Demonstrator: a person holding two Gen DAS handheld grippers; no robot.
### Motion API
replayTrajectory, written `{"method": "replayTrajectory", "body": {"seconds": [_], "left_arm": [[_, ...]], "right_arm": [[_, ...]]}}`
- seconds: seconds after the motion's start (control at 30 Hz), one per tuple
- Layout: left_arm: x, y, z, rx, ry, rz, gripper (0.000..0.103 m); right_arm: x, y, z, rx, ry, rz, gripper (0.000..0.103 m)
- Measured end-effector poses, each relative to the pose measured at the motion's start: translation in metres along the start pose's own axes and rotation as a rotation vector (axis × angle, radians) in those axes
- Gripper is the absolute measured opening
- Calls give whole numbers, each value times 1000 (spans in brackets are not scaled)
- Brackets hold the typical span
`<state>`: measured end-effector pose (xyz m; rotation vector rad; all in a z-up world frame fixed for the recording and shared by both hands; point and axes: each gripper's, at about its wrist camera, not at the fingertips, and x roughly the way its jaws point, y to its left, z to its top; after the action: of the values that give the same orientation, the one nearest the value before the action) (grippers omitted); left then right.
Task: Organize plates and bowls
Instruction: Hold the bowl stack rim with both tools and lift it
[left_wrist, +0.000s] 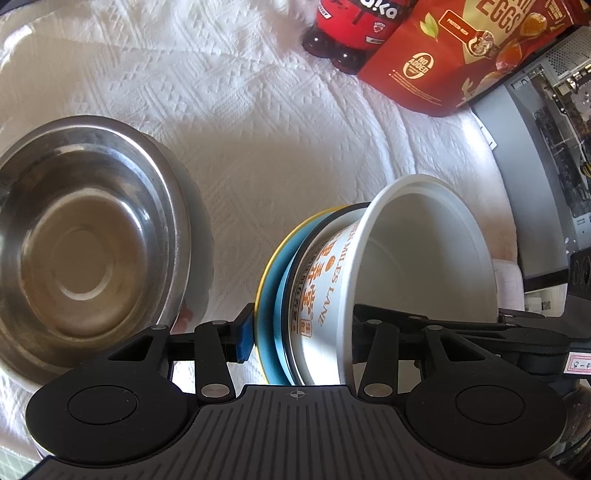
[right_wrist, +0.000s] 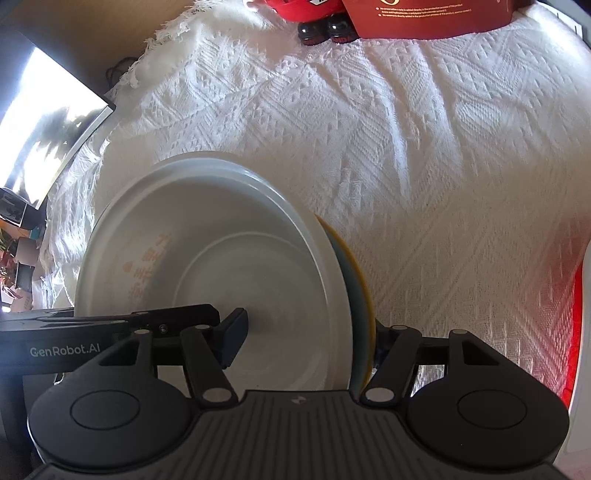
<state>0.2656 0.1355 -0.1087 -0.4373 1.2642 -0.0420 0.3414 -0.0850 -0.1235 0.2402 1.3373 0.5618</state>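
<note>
A white paper bowl with orange lettering stands on its side against a blue plate with a yellow rim. My left gripper is shut on the pair. Its blue pad presses the back of the plate, and its other finger is hidden inside the bowl. In the right wrist view my right gripper straddles the same bowl and plate. One pad is inside the bowl and the other finger is behind the plate. Whether they press is hidden. A steel bowl sits upright to the left.
A white woven cloth covers the table. A red drink bottle and a red egg packet stand at the far edge. Grey equipment lines the right side. A bright screen is off the table's left.
</note>
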Motion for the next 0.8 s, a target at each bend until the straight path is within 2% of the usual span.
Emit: {"method": "replayTrajectory", "body": {"seconds": [0.4, 0.8], "left_arm": [[-1, -5, 3, 23, 9, 8, 54], [6, -2, 6, 0, 27, 0, 54]], "right_arm": [[1, -2, 0, -11, 12, 22, 68], [6, -12, 1, 1, 26, 43, 68]]}}
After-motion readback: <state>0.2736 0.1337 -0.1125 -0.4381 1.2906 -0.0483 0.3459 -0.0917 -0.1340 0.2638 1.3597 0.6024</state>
